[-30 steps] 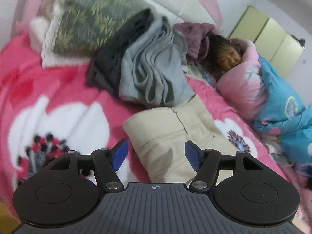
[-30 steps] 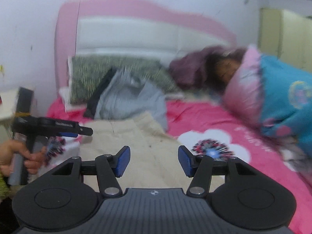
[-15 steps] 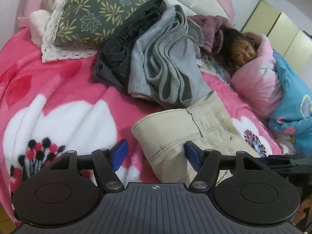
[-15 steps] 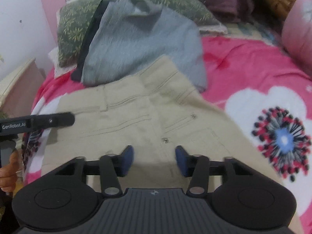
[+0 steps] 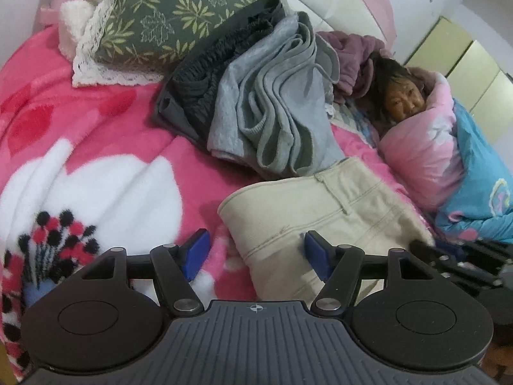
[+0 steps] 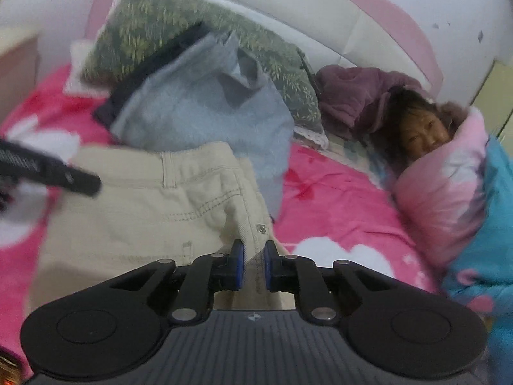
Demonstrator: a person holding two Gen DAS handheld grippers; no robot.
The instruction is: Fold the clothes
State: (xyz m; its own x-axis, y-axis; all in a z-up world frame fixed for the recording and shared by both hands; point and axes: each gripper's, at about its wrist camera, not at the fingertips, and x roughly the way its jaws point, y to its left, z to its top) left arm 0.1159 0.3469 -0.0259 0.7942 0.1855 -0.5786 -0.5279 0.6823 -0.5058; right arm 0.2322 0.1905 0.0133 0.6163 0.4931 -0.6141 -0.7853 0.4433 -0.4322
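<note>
Since a second ago my right claw (image 6: 253, 264) has dropped onto the beige cotton trousers' (image 6: 154, 211) button edge, jaws closing, cloth between them. Left claw (image 5: 253, 255) stays released over their other corner. Folding's barely begun: grey knit top (image 5: 275, 109) and black garment (image 5: 205, 86) lie heaped beyond. No containers visible.

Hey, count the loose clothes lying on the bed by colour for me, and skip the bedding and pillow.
Beige: 1, the beige trousers
Grey: 1, the grey garment
Black: 1, the black garment
Purple: 1, the purple garment
Total: 4
</note>
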